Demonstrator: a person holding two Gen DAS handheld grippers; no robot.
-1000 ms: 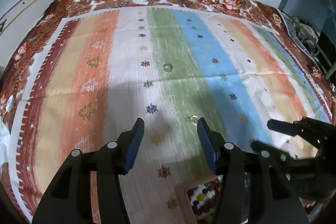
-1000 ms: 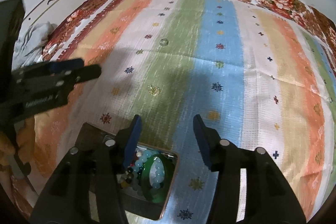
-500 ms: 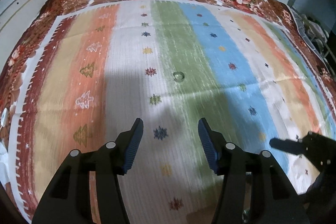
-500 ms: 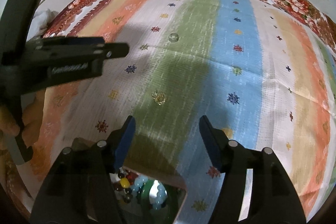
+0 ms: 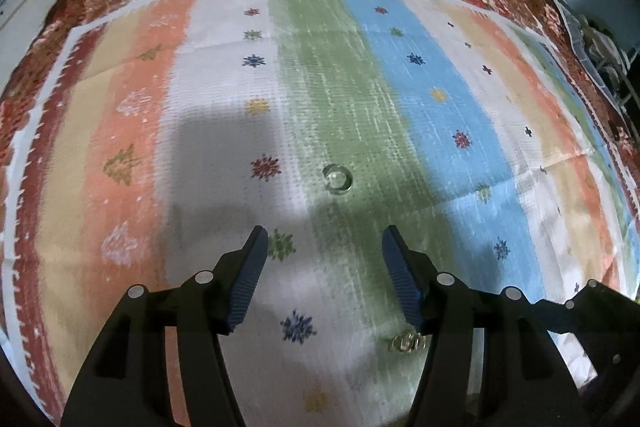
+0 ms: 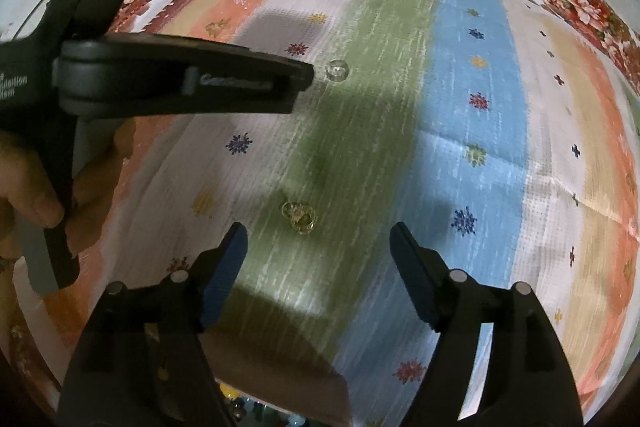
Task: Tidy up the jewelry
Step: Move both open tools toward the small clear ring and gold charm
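A small clear ring (image 5: 337,179) lies on the green stripe of the cloth, just ahead of my open, empty left gripper (image 5: 324,247). It also shows in the right wrist view (image 6: 337,70), right at the tip of the left gripper's finger (image 6: 296,77). A small gold piece of jewelry (image 6: 300,215) lies on the green stripe just ahead of my open, empty right gripper (image 6: 318,243). It also shows in the left wrist view (image 5: 406,341), beside the left gripper's right finger. The jewelry box (image 6: 280,359) with beads sits under the right gripper.
A striped cloth (image 5: 440,131) with a floral brown border covers the surface. The right gripper's body (image 5: 592,311) shows at the lower right of the left wrist view. A hand (image 6: 36,183) holds the left gripper. Clutter (image 5: 608,43) lies past the cloth's right edge.
Both grippers have moved forward over the cloth. The clear ring is now close ahead of the left gripper, the gold piece close ahead of the right. The box has slid down out of view.
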